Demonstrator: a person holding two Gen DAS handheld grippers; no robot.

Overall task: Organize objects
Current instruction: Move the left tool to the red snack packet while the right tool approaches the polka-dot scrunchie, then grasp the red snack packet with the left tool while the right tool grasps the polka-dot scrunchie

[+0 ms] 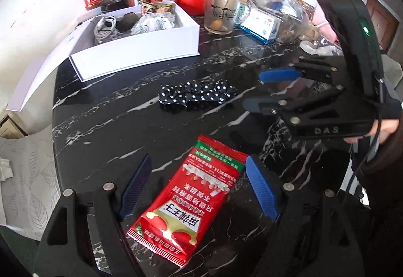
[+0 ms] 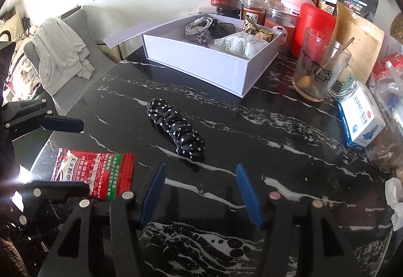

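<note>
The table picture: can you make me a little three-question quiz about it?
1. True or false: the red packet lies between the left gripper fingers.
2. What is the scrunchie pattern? A stripes, B white dots, C plain
3. Which is nearer the white box: scrunchie or packet?

Key: 1 true; 2 B; 3 scrunchie.

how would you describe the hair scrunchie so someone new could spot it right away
On the black marble table, look at the open stretch in front of the white box. The scrunchie lies there alone, apart from the red snack packet. It is the only soft, ruffled black fabric piece with white polka dots.
</note>
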